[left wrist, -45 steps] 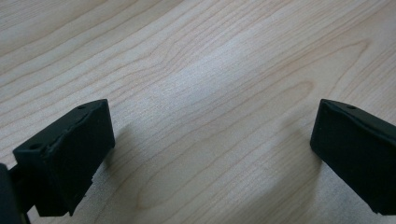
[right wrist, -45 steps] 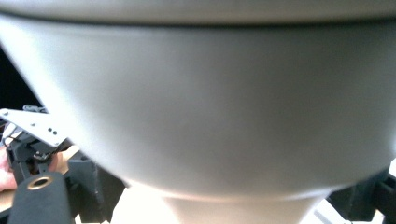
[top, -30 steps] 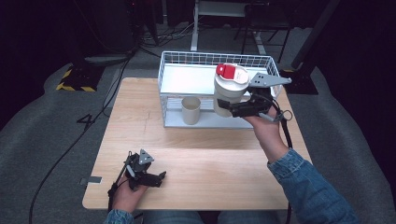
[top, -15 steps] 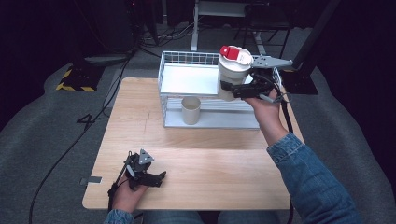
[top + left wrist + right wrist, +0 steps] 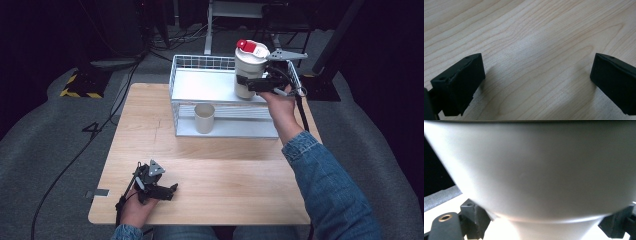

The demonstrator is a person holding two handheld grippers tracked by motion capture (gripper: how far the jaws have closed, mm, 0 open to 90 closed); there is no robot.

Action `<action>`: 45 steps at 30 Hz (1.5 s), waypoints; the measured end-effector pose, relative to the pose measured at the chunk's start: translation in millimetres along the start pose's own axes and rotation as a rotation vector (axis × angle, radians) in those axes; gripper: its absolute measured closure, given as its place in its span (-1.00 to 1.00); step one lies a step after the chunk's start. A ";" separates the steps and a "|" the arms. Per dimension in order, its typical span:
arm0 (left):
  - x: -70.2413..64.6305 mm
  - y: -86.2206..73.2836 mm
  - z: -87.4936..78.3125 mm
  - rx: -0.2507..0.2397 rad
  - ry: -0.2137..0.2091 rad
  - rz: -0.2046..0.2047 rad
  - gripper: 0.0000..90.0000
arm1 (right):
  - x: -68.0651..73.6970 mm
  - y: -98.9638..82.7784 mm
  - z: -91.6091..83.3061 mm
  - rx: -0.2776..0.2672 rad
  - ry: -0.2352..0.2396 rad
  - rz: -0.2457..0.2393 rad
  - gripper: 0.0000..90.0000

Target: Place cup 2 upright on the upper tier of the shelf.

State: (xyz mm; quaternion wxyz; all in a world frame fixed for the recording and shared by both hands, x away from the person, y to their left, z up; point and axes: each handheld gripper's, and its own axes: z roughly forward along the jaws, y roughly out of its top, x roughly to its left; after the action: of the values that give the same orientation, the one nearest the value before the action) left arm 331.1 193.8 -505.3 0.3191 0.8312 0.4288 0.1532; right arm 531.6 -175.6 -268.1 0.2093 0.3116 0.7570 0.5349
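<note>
Up at one o'clock, right gripper (image 5: 250,83) clamped on white cup (image 5: 248,75) over wire rack (image 5: 192,102), left gripper (image 5: 167,191) at seven o'clock, jaws apart on table (image 5: 240,180).

Two cups (image 5: 204,118) (image 5: 248,75), one wire rack (image 5: 220,85), two tools (image 5: 172,191) (image 5: 243,82)

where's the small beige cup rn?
In the high view, the small beige cup stands upright on the lower shelf of the white wire rack, left of centre, below and left of the white cup held by the right gripper.
</note>
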 end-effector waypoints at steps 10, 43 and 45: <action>-0.3 0.4 1.0 -0.005 -0.002 -0.009 -1.00 | -15.2 -1.9 15.7 -0.006 -0.035 0.026 -0.68; -0.4 0.6 1.1 -0.004 0.001 -0.010 -0.99 | -22.3 -11.4 24.1 0.001 -0.024 0.043 -0.68; -0.4 0.6 1.1 -0.004 0.001 -0.009 -1.00 | -22.3 -11.4 24.1 0.001 -0.024 0.042 -0.68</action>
State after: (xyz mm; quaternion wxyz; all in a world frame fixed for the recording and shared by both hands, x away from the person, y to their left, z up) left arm 331.9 192.8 -505.7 0.3214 0.8284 0.4326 0.1528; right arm 560.4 -177.4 -287.4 0.2069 0.3341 0.7479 0.5350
